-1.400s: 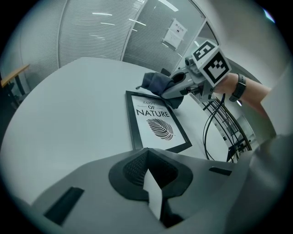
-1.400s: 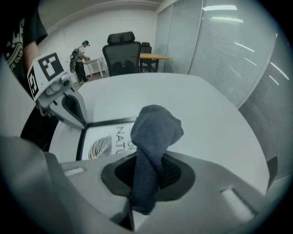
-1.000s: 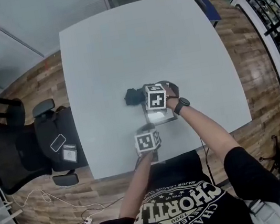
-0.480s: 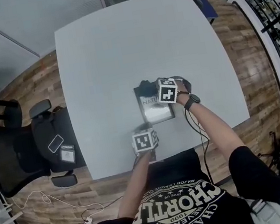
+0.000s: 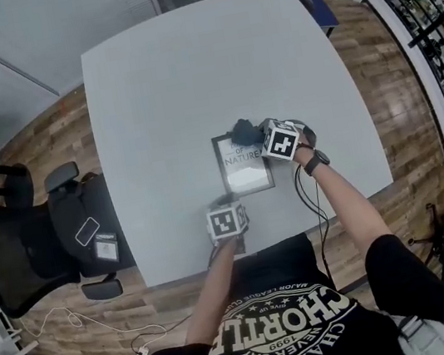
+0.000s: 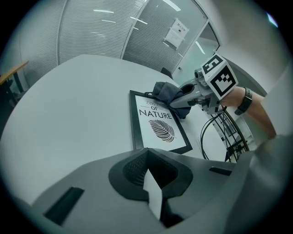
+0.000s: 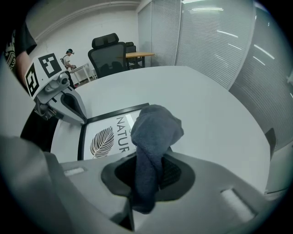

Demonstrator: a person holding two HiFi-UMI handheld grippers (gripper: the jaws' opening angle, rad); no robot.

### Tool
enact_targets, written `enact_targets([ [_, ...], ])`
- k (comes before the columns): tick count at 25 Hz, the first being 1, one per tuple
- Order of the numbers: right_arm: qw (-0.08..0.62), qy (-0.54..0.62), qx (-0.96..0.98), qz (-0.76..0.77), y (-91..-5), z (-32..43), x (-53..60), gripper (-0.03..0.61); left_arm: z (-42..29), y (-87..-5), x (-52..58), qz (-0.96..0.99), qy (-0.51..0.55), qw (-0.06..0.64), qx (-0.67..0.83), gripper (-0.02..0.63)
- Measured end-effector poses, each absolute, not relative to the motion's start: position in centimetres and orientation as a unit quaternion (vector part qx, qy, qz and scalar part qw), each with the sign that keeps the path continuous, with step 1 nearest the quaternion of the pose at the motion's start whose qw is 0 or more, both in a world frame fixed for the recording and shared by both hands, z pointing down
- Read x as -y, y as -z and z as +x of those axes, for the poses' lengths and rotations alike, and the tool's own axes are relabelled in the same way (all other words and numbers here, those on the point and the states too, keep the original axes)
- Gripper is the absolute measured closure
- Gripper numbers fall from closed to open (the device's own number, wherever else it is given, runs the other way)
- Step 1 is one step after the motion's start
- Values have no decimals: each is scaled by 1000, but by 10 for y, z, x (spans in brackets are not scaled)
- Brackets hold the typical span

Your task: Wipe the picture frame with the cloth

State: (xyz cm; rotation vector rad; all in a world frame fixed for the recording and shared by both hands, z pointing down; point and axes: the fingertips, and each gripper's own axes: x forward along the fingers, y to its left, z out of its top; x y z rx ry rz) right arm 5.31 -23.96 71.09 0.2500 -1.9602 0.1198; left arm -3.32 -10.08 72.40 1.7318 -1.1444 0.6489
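The picture frame [image 5: 243,163] is laid flat on the surface [image 5: 173,88], towards the edge nearest the person. The cloth [image 7: 153,130] is grasped by the right hand-held gripper [image 7: 149,176] — its bunched end is rested on the frame's far right corner. The left hand-held gripper [image 6: 152,183] is clenched, with nothing held — its tip is set at the frame's near left corner.

**Stock count: table and surroundings**

Table [image 5: 187,69]: one, pale grey.
Picture frame [image 5: 245,179]: one, black-edged.
Cloth [image 5: 242,133]: one, dark.
Grippers: two, namely the left gripper [image 5: 225,204] and the right gripper [image 5: 259,134].
Marker cubes [image 5: 228,221]: two, one on each gripper.
Wristwatch [image 5: 315,162]: one.
Black office chair [image 5: 15,249]: one at the table's left side.
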Motion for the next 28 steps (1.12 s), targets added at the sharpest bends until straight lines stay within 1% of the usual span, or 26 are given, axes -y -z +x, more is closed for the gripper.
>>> enact_targets([
  [3, 533, -52, 840, 93, -702, 32, 229, 511, -35, -724, 101, 706, -256, 467, 467, 611],
  [7, 507, -37, 859, 54, -689, -18, 213, 509, -35, -724, 101, 704, -252, 470, 469, 611],
  [11, 508, -18, 861, 30, -695, -59, 201, 509, -34, -723, 99, 702, -243, 479, 468, 611],
  [14, 517, -21, 856, 28, -707, -73, 195, 509, -33, -722, 99, 703, -242, 477, 468, 611],
  [19, 517, -46, 853, 50, -713, -61, 198, 509, -33, -723, 97, 704, -249, 469, 471, 611],
  [28, 546, -76, 831, 73, -715, 16, 205, 509, -33, -723, 98, 708, -254, 458, 474, 611],
])
